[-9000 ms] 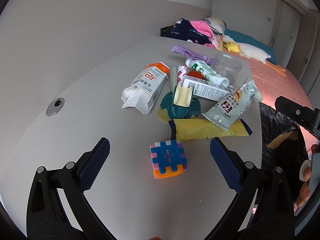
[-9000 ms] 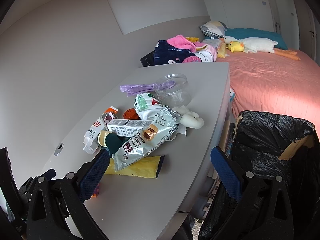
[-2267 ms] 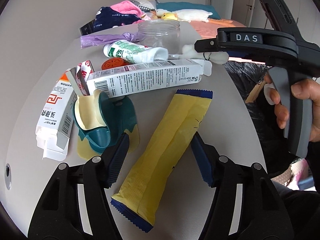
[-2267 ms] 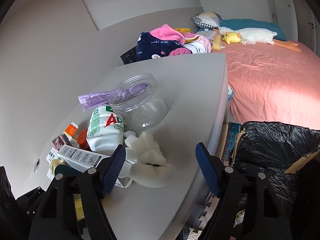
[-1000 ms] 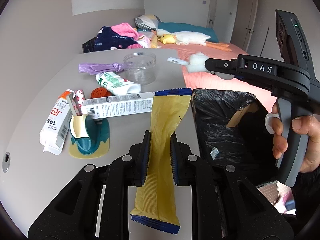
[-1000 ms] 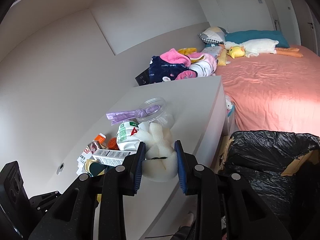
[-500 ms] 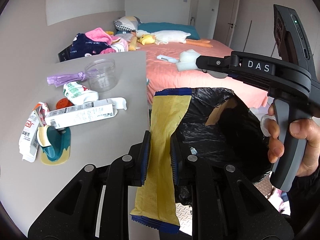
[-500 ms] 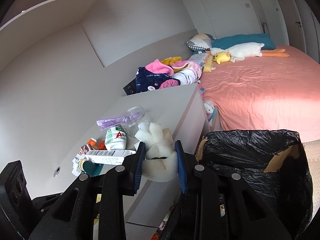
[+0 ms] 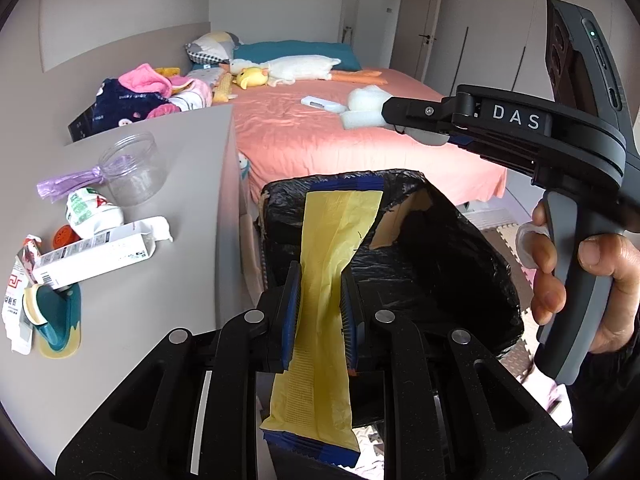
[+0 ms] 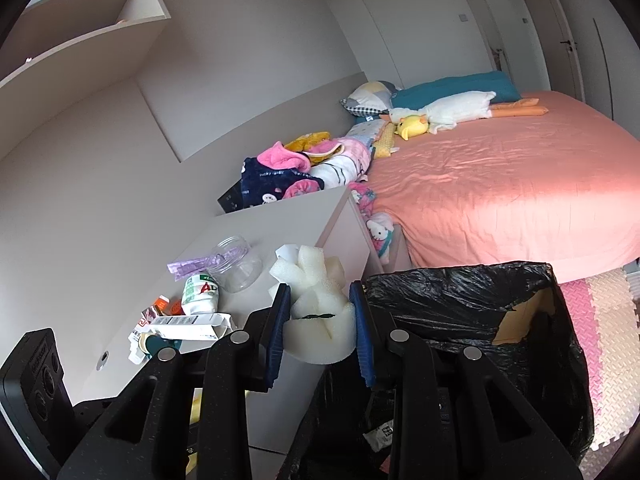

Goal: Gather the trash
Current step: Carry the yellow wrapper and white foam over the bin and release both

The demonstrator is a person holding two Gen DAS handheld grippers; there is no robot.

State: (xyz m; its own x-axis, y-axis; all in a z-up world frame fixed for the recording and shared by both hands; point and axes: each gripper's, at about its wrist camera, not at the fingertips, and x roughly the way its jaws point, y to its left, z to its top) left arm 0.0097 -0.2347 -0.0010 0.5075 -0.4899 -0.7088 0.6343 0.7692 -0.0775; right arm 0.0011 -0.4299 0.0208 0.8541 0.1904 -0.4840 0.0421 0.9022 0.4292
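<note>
A long yellow plastic wrapper with dark blue ends (image 9: pixel 320 292) hangs pinched at its middle, its far end above the black-bag-lined cardboard trash box (image 9: pixel 440 264). A white, lumpy foam piece (image 10: pixel 318 316) is squeezed upright just beside that box's near-left rim, by the table edge.

Left wrist view: close over its own fingers, tilted down across the bin bag (image 9: pixel 432 248) toward the bed (image 9: pixel 360 140), desk (image 9: pixel 168 272) at left. Right wrist view: shallower tilt, same bin bag (image 10: pixel 460 300), desk (image 10: pixel 280 232), bed (image 10: pixel 500 184).
</note>
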